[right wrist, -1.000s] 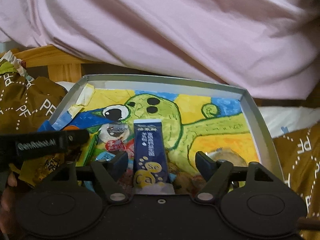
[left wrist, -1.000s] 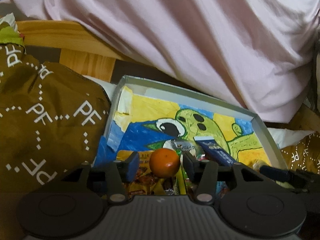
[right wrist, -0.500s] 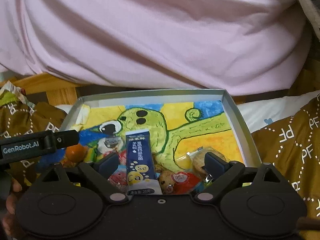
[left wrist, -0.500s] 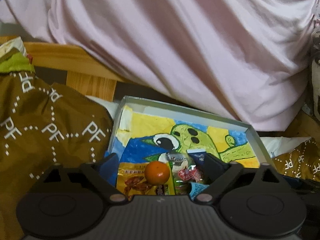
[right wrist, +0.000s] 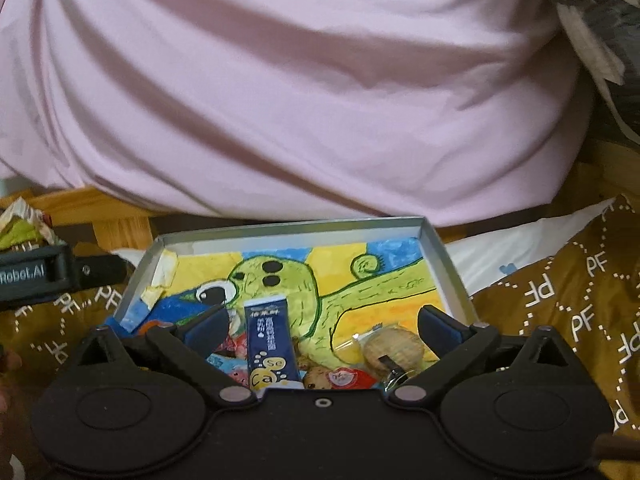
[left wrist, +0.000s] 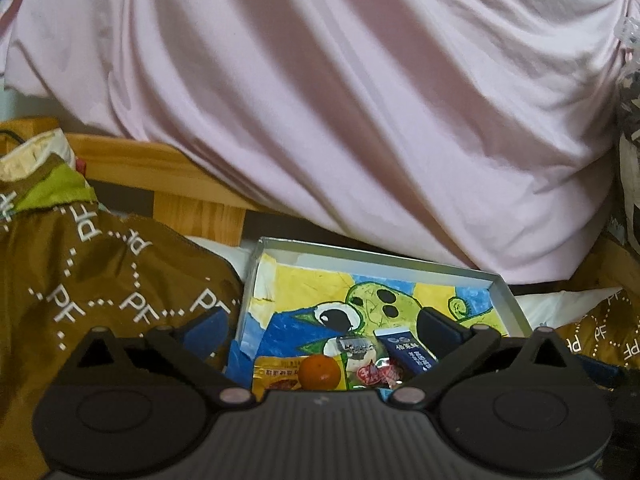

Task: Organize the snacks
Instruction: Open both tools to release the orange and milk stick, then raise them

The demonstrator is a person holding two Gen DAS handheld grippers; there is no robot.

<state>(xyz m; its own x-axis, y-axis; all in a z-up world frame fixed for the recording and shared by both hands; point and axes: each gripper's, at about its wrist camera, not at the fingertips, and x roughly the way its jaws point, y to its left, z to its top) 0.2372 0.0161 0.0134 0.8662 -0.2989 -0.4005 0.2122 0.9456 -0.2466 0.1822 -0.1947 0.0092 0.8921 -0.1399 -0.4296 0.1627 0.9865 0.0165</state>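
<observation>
The left gripper has its jaws spread wide and they are opening at this moment; nothing is held, and the fingers press on nothing. Between them, lower in the view, lies the orange, free of both pads. The right gripper is also wide and opening. The blue packet lies between its fingers, but neither finger touches it.

One second ago the left jaws stood narrow, close on both sides of the orange; now they are far apart and the orange looks smaller and lower in the view. In the right wrist view the jaws were also narrower around the blue packet. In both views the box has dropped lower in the picture and more of the pink cloth fills the top.

The box is shallow, with grey walls and a painted green creature on its floor. Its contents lie at the 6 o'clock end of the box. In the left wrist view the orange sits on a yellow pouch, and at 3 o'clock from it are a small red wrapped candy and the blue packet. In the right wrist view a round biscuit in clear wrap lies at 3 o'clock from the blue packet, and a red wrapper at about 5 o'clock. A brown quilt printed with white letters lies beside the box at 9 o'clock.
</observation>
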